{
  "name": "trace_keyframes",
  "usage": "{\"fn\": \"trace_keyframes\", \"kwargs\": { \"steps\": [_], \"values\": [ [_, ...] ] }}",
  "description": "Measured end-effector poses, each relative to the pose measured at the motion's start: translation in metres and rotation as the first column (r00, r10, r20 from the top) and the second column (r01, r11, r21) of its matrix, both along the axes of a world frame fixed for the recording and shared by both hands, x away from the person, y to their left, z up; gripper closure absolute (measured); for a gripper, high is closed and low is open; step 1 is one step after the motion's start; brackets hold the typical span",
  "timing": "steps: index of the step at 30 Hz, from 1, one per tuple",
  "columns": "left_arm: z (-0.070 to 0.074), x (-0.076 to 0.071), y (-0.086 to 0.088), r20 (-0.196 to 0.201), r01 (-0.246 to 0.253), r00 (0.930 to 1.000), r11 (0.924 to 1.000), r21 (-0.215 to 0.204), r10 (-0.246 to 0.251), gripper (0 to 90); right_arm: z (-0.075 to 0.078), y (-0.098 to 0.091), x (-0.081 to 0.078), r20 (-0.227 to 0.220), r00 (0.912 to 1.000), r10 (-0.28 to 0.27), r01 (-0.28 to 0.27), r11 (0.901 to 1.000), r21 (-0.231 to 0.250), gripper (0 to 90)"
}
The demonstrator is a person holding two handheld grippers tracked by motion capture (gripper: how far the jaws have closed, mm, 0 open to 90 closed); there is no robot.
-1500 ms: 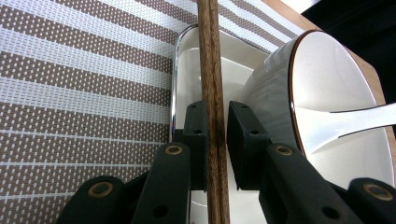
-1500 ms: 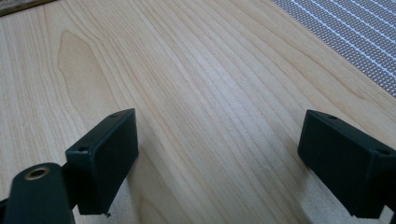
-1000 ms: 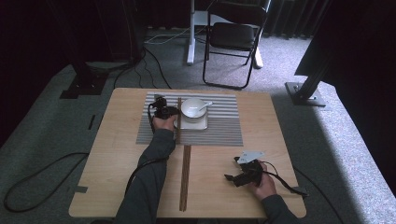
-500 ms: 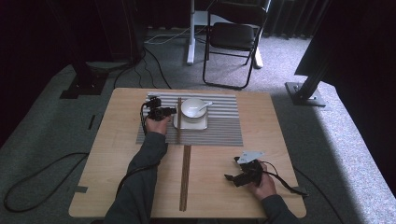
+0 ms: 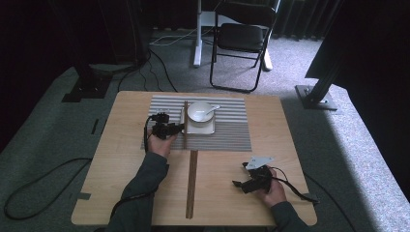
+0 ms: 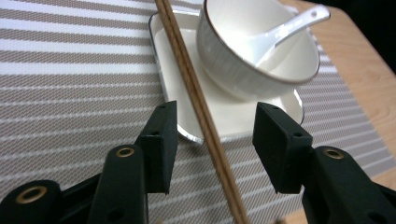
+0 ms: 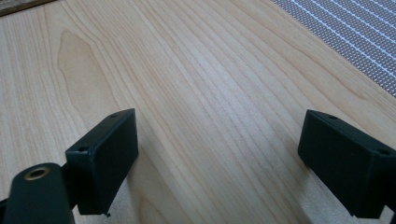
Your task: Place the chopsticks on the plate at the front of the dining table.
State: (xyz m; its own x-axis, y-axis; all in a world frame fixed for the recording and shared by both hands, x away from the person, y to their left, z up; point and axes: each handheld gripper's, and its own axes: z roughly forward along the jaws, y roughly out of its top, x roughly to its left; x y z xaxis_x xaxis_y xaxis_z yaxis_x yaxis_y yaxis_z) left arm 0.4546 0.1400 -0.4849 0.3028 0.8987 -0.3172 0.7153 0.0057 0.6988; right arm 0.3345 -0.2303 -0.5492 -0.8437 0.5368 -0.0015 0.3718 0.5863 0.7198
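Chopsticks (image 6: 196, 88) lying on the striped placemat (image 5: 227, 135), leaning over the left edge of the white tray (image 6: 224, 116), just beside the bowl (image 6: 252, 51). Spoon (image 6: 285, 30) resting inside the bowl, handle over the rim. Bowl standing on the tray, tray on the placemat, placemat at the far half of the tabletop (image 5: 121, 169).

Left hand-held gripper (image 6: 215, 135) released: jaws have just been opening, now wide apart, with the chopsticks passing between them but touched by neither pad. Seen from the high view, left hand-held gripper (image 5: 180, 128) just left of the tray, pointing toward it.

Right hand-held gripper (image 7: 217, 158) also released, jaws wide apart over bare wood, nothing between them. In the high view, right hand-held gripper (image 5: 238, 184) near the front right part of the tabletop, well apart from the tray.

Long dark wooden strip (image 5: 192, 183) lying along the middle of the tabletop, between the 2 hands.
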Motion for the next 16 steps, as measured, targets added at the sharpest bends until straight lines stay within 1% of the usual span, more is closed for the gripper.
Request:
{"fn": "trace_keyframes", "kwargs": {
  "steps": [2,3,6,10,12,14,15,16],
  "values": [
    [-0.002,-0.005,0.002,-0.002,0.006,1.0000,0.9999,0.013,-0.006,49.6,0.000,0.000,0.000,0.000,1.0000,0.000,0.000,1.0000,-0.001,11.6],
    [-0.004,-0.007,0.003,-0.002,0.003,1.0000,0.9999,0.012,-0.003,49.6,0.000,0.000,0.000,-0.001,1.0000,-0.002,0.002,1.0000,0.000,11.6],
    [-0.007,-0.013,0.006,-0.003,0.007,1.0000,0.9995,0.032,-0.006,49.6,0.000,0.000,-0.001,-0.002,1.0000,-0.005,0.005,1.0000,0.000,11.6],
    [-0.011,-0.022,0.012,0.000,0.000,1.0000,0.9991,0.043,0.000,49.1,0.000,0.000,-0.001,-0.002,1.0000,0.002,-0.002,1.0000,0.000,11.5],
    [-0.013,-0.029,0.014,0.009,0.003,1.0000,0.9975,0.070,-0.003,48.9,0.000,0.000,-0.001,-0.002,1.0000,0.002,-0.002,1.0000,0.001,11.5],
    [-0.016,-0.036,0.017,0.015,0.003,0.9999,0.9961,0.088,-0.005,48.5,0.000,0.000,0.000,-0.002,1.0000,0.003,-0.003,1.0000,0.000,11.4],
    [-0.016,-0.036,0.017,0.015,0.003,0.9999,0.9961,0.088,-0.005,48.4,0.000,0.000,0.000,-0.002,1.0000,0.003,-0.003,1.0000,0.000,11.4],
    [-0.019,-0.044,0.018,0.027,-0.002,0.9996,0.9934,0.115,-0.001,48.4,0.000,0.000,0.000,0.000,1.0000,0.006,-0.006,1.0000,0.000,11.5]
  ]
}}
